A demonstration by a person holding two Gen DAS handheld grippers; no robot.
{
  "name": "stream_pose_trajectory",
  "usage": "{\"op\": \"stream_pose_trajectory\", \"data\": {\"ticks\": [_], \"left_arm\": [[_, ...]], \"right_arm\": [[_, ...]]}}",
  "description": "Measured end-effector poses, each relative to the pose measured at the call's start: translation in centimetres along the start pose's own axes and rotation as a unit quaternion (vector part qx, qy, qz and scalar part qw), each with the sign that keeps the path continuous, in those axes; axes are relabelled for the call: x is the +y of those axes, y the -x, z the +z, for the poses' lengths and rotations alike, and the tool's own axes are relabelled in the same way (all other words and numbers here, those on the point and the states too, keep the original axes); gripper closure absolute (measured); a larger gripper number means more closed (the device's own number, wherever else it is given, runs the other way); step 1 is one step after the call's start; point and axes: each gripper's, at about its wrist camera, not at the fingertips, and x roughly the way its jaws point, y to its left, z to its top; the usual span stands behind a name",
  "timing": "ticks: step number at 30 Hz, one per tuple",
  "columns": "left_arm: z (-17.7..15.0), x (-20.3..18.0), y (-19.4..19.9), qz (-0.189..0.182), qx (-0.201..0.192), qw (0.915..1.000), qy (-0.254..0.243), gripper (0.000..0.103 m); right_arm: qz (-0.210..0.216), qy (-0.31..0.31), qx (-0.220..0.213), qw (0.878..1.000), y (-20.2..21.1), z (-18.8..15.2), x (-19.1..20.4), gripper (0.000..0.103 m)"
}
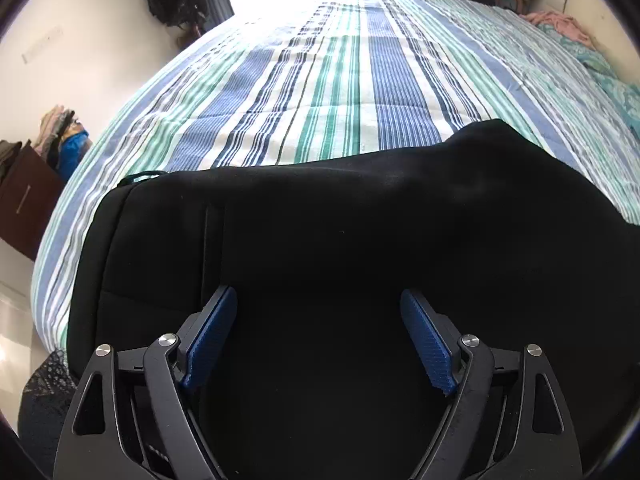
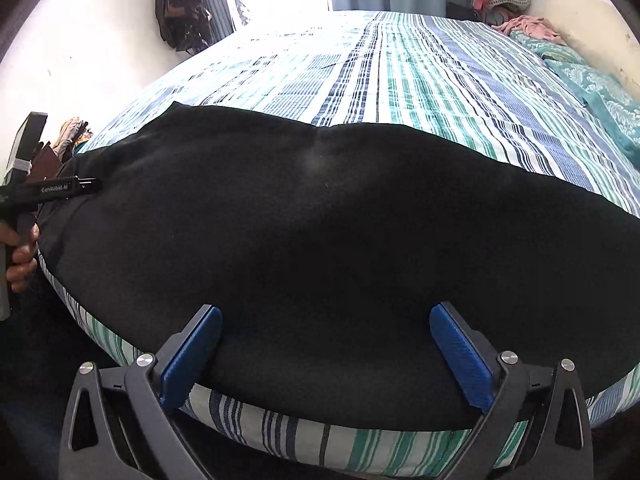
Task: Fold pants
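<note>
Left gripper (image 1: pixel 319 300) angled downward, fingers spread wide, empty. Right gripper (image 2: pixel 326 316) likewise, fingers fully apart. Left hand (image 2: pixel 22 256) gripping handle.

Left gripper (image 1: pixel 318 300) jaws spread wide above black pants (image 1: pixel 320 220) on striped bed (image 1: pixel 320 80).

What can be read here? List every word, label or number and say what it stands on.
"GenRobot.AI": white letters on the black body of the left gripper, seen at the left edge of the right wrist view.
Small pale marks low on the left gripper's frame in the left wrist view: too small to read.
Nothing readable on the black pants or the striped bedsheet.
</note>
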Motion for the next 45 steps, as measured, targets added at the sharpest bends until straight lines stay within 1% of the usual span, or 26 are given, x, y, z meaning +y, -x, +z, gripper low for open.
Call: {"op": "stream_pose_trajectory", "data": {"ticks": [3, 6, 22, 27, 30, 31, 33, 35, 37, 40, 42, 45], "left_arm": [[-0.5, 0.3, 1.1, -0.011, 0.003, 0.9999, 0.009, 0.018], [-0.4, 0.1, 1.1, -0.004, 0.003, 1.0, 0.003, 0.018], [-0.5, 0.0, 0.8, 0.002, -0.002, 1.0, -0.002, 0.017], [-0.6, -0.1, 0.7, 0.006, -0.004, 1.0, -0.005, 0.017], [-0.7, -0.2, 0.7, 0.009, -0.006, 0.9999, -0.008, 0.017], [-0.7, -0.2, 0.7, 0.01, -0.007, 0.9999, -0.009, 0.017], [-0.8, -0.3, 0.7, 0.012, -0.008, 0.9998, -0.01, 0.017], [-0.8, -0.3, 0.7, 0.014, -0.009, 0.9998, -0.011, 0.017], [-0.8, -0.3, 0.6, 0.016, -0.01, 0.9998, -0.012, 0.017], [-0.9, -0.3, 0.6, 0.016, -0.012, 0.9997, -0.013, 0.017], [-0.9, -0.3, 0.6, 0.017, -0.012, 0.9997, -0.013, 0.017], [-0.9, -0.3, 0.6, 0.019, -0.014, 0.9996, -0.014, 0.017]], "right_arm": [[-0.006, 0.003, -0.001, 1.0, -0.1, 0.0, 0.1, 0.0], [-0.011, 0.004, -0.003, 1.0, -0.3, -0.1, 0.3, 0.0], [-0.015, 0.009, -0.013, 1.0, -0.1, -0.5, 0.4, 0.0], [-0.021, 0.019, -0.038, 0.999, 0.2, -0.9, 0.6, 0.0], [-0.018, 0.023, -0.03, 0.999, 0.8, -0.3, 0.3, 0.0], [-0.022, 0.018, -0.033, 0.999, 1.2, 0.0, -0.1, 0.0], [-0.032, 0.003, -0.059, 0.998, 2.6, 0.5, -1.5, 0.0], [-0.029, -0.02, -0.068, 0.997, 3.3, 1.3, -3.8, 0.0], [-0.039, -0.05, -0.052, 0.997, 3.2, 2.4, -7.1, 0.0], [-0.048, -0.095, -0.026, 0.994, 3.1, 4.2, -13.2, 0.0], [-0.057, -0.115, -0.009, 0.992, 3.1, 5.3, -17.3, 0.0], [-0.074, -0.152, 0.026, 0.985, 2.7, 6.2, -23.2, 0.0]]}}
